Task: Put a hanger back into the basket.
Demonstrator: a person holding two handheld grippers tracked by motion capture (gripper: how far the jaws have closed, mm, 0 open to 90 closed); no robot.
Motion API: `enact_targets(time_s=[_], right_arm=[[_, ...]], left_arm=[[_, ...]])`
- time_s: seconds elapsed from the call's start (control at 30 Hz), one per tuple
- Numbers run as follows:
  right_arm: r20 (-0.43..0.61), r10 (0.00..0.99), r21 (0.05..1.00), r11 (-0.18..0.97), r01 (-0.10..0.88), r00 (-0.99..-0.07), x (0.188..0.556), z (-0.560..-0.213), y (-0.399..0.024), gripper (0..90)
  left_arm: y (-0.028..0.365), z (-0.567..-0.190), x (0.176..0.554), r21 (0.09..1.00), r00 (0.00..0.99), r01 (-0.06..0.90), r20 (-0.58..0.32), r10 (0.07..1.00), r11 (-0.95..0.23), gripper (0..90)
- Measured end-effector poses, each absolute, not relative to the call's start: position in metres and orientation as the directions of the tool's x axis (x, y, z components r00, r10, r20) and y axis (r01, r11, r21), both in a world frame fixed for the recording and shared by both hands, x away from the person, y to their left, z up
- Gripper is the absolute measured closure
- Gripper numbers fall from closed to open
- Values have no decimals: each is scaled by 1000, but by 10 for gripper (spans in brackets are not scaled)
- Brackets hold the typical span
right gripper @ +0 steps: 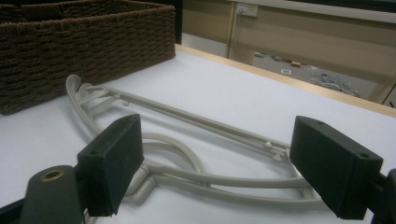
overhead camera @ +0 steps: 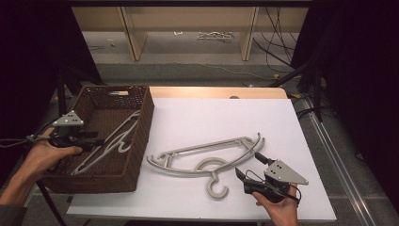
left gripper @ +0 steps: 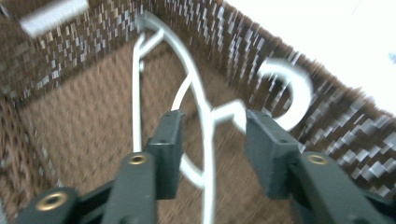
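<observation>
Beige hangers [overhead camera: 207,157], at least two stacked, lie flat on the white table [overhead camera: 226,117] toward its near edge, hooks pointing at the near edge, long bars running from near the basket out toward the right side. In the right gripper view the hangers [right gripper: 196,140] rest just beyond the jaws, one curved arm passing between them. Right claw [overhead camera: 249,167] hovers at the near-right part of the table, just beside the hangers' right ends, jaws spread wide, holding nothing; right hand [overhead camera: 277,207] grips it from below. Right claw [right gripper: 215,163] shows the same wide gap up close. Brown woven basket [overhead camera: 141,136] sits at the table's left edge, reaching toward the far-left corner. Inside it a white hanger [overhead camera: 110,141] lies slanted along the bottom. Left claw [overhead camera: 96,141] reaches in over the basket's left wall, left hand [overhead camera: 44,155] behind it. In the left gripper view the left claw [left gripper: 212,140] stands partly open, the white hanger [left gripper: 205,116] running between the jaws; whether the jaws touch it I cannot tell — frame is blurred. Basket weave [left gripper: 70,116] surrounds.
</observation>
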State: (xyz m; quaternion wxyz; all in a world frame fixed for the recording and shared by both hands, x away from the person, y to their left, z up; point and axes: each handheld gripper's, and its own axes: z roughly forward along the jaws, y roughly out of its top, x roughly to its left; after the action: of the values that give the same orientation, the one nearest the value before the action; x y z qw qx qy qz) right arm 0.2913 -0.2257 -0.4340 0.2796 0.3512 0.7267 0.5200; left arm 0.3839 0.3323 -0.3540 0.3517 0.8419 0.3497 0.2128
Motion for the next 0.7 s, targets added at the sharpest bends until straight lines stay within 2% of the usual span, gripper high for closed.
enact_targets(time_s=[0.1,0.2,0.27,0.33,0.7], right_arm=[[-45,799,952,217,218,-599,291,-434,-226,184],[-43,799,951,217,220,-599,291,-434,-226,184],[-43,800,952,215,218,-598,291,-433,-226,184],[-42,799,952,215,219,-599,291,-434,-226,183],[-42,799,956,207,209,-600,290,-433,-225,182]], left_arm=[[309,-345,374,816,644,405,66,762,-413,420],[294,-340,367,841,643,372,73,762,-394,360],[280,-339,362,869,652,348,45,757,-351,341],[252,-337,350,875,675,324,53,736,-360,291],[183,-350,329,884,754,273,49,655,-379,241]])
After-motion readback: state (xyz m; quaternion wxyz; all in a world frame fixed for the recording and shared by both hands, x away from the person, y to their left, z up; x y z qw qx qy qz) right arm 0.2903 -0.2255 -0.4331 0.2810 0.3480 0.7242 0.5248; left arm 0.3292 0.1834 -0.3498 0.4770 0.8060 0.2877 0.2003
